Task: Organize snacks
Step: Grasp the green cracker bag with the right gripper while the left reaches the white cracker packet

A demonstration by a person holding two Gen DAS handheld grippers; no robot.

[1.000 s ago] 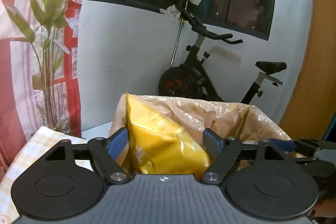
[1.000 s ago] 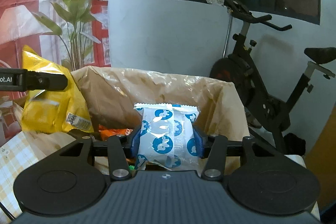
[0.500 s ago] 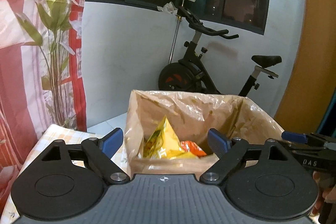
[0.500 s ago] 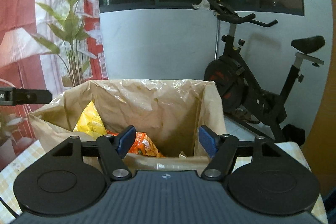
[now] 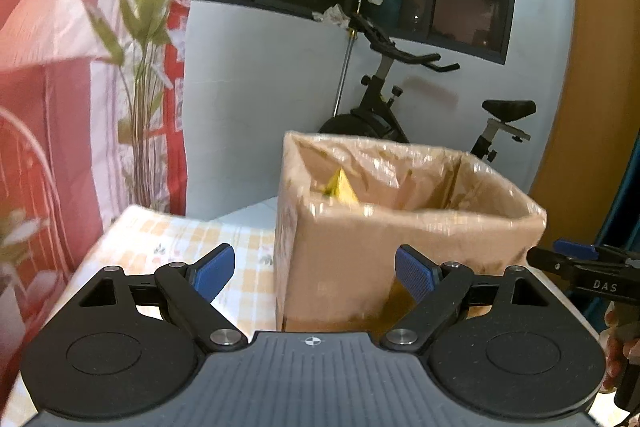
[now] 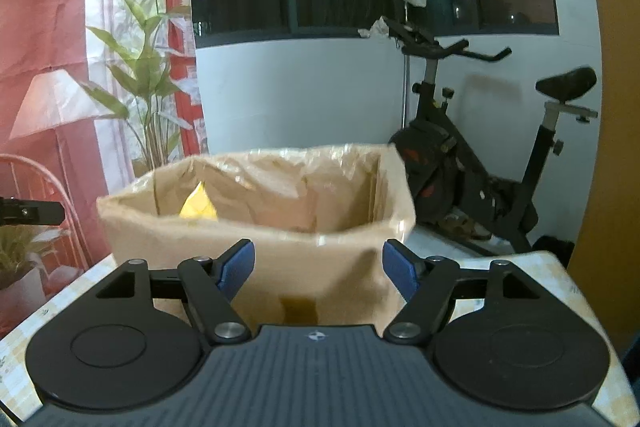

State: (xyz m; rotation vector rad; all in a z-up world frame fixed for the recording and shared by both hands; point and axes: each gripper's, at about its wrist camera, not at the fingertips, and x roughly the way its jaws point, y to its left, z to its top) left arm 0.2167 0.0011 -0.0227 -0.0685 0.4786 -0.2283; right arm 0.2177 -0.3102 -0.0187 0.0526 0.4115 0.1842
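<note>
A brown cardboard box [image 5: 360, 259] lined with clear plastic stands on the checked tablecloth [image 5: 180, 243]; it also shows in the right wrist view [image 6: 304, 267]. The tip of a yellow snack bag [image 5: 340, 185] pokes up inside it, also seen in the right wrist view [image 6: 198, 205]. My left gripper [image 5: 314, 273] is open and empty, in front of the box. My right gripper [image 6: 318, 267] is open and empty, also in front of the box, and its finger shows at the right edge of the left wrist view [image 5: 576, 259].
A black exercise bike [image 6: 472, 163] stands behind the table by the white wall. A red and white curtain with a plant print [image 5: 80, 87] hangs at the left. The left gripper's finger [image 6: 32, 213] shows at the left edge of the right wrist view.
Both grippers let go of their snacks, the yellow bag and the blue-and-white packet, into the box, then drew back and lower. Both are open and empty now.
</note>
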